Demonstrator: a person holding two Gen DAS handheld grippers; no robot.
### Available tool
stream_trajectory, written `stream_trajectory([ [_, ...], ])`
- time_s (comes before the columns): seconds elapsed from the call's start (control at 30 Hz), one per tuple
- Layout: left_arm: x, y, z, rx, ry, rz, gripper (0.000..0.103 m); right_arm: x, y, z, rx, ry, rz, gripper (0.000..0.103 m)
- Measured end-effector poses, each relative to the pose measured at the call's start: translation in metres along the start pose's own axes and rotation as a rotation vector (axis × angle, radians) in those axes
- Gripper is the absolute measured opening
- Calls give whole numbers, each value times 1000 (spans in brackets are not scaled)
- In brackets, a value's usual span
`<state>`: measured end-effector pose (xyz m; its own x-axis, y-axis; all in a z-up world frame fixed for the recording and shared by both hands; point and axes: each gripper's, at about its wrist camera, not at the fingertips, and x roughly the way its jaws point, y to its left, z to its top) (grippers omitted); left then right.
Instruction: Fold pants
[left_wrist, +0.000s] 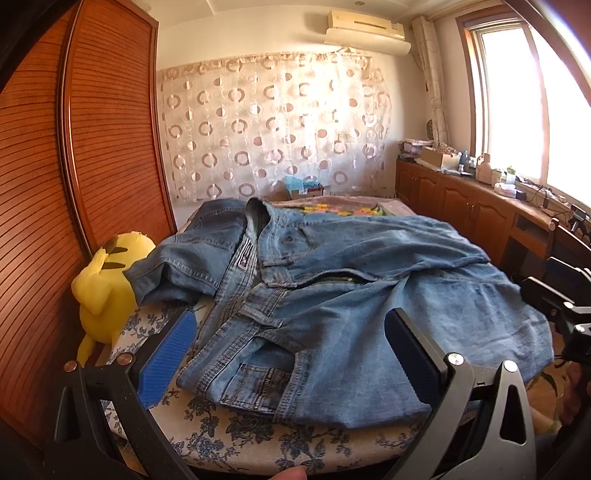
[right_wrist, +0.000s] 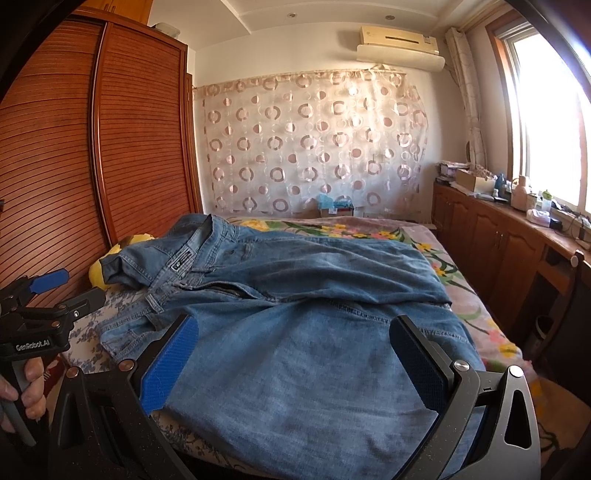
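Lying unfolded beside the yellow plush toy (left_wrist: 105, 288), the jeans (left_wrist: 332, 288) await folding; left gripper (left_wrist: 291, 354) and right gripper (right_wrist: 295, 365) hover, fingers apart.

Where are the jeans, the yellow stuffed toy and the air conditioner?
jeans (right_wrist: 295, 332): right wrist view, on the near leg.
yellow stuffed toy (left_wrist: 99, 291): left wrist view, on its body.
air conditioner (left_wrist: 365, 24): left wrist view, on its front panel.
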<state>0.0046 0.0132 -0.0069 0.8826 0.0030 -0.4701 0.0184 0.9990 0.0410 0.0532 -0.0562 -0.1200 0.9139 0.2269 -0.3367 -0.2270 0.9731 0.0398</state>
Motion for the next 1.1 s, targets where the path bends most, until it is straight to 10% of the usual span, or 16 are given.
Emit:
stream_trajectory([
  [0.47,40,46,-29,-28,122,3,102,26,-15,-14,-10,154,49,103],
  [1.1,72,98,-65,-97,235,60,102,29,-12,-20,-132,347,257,75],
])
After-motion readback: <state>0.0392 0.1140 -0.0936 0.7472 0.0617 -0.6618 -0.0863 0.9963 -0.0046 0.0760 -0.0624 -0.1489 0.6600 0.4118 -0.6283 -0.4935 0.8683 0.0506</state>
